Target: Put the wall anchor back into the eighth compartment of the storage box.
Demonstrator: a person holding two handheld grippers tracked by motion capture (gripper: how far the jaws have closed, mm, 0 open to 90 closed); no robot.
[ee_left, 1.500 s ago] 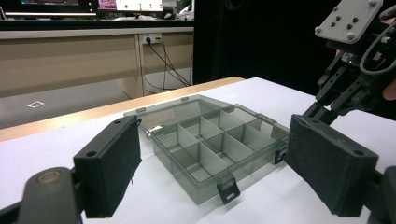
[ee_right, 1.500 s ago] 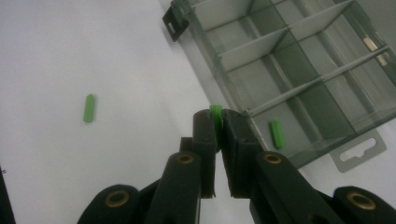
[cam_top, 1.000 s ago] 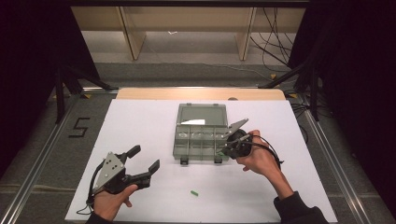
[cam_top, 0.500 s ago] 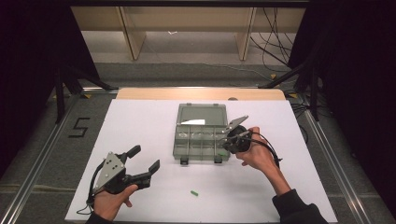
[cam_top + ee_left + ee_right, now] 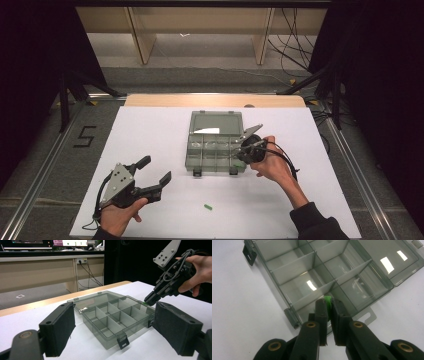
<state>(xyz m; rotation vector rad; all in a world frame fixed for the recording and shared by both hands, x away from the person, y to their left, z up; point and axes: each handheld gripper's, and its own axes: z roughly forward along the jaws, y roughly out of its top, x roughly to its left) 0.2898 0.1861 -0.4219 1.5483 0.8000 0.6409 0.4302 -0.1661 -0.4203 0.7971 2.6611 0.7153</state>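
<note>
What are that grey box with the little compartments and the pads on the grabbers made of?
The box looks like smoky clear plastic: you see the table through its walls, and it glints with glossy highlights. The pads on the left gripper look like matt black foam or rubber, rough and without shine. The green piece in the right gripper seems plastic, too small to tell.

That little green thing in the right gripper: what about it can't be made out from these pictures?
- Green piece, right gripper view: the black pads cover most of it, hiding its shape.
- High view: too small beside the right gripper to identify.
- Left gripper view: a sliver against the organizer box, compartment uncertain.
</note>
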